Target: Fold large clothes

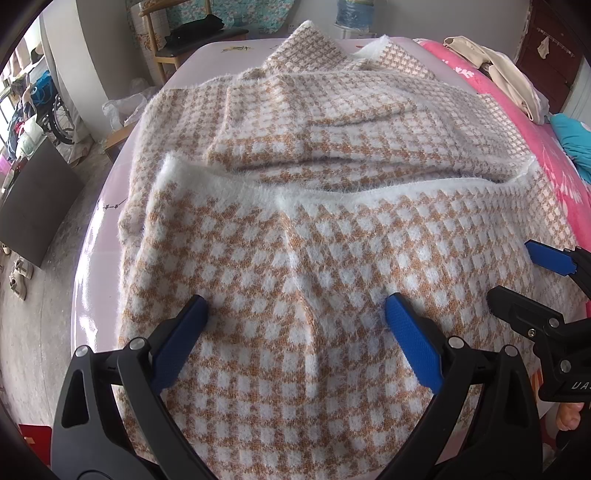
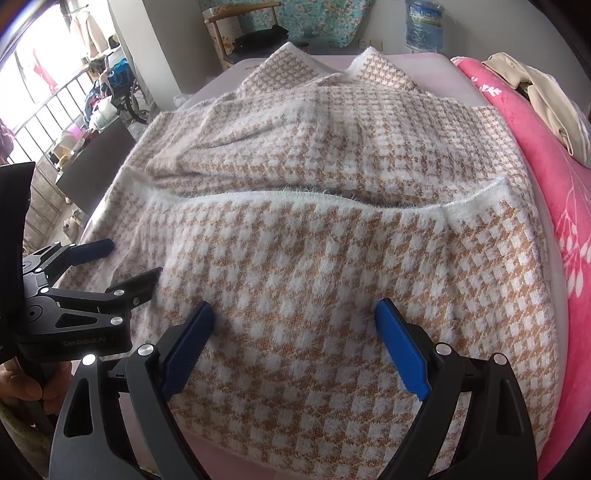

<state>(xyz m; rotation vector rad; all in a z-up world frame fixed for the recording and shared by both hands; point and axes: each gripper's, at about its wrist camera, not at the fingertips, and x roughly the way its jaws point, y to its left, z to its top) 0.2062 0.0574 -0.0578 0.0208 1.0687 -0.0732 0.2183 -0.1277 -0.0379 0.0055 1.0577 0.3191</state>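
Note:
A large fuzzy garment [image 1: 314, 229] with an orange and white houndstooth pattern lies spread on a pale pink table [image 1: 207, 55]. Its near part is folded over, and a white fluffy hem [image 1: 369, 188] runs across the middle. It also shows in the right wrist view [image 2: 314, 251]. My left gripper [image 1: 295, 306] is open, its blue fingertips resting on the near fold with nothing between them. My right gripper [image 2: 293, 310] is open too, resting on the same fold further right. The right gripper also shows in the left wrist view [image 1: 517, 273], and the left gripper in the right wrist view [image 2: 129, 258].
A pink floral blanket [image 1: 535, 122] lies along the table's right side with beige clothes [image 1: 498, 70] and a teal cloth [image 1: 572, 140] on it. A wooden chair [image 1: 177, 40] stands behind the table. A water bottle [image 2: 424, 22] stands at the back. A wheelchair [image 1: 48, 107] and a dark board [image 1: 33, 199] are on the left.

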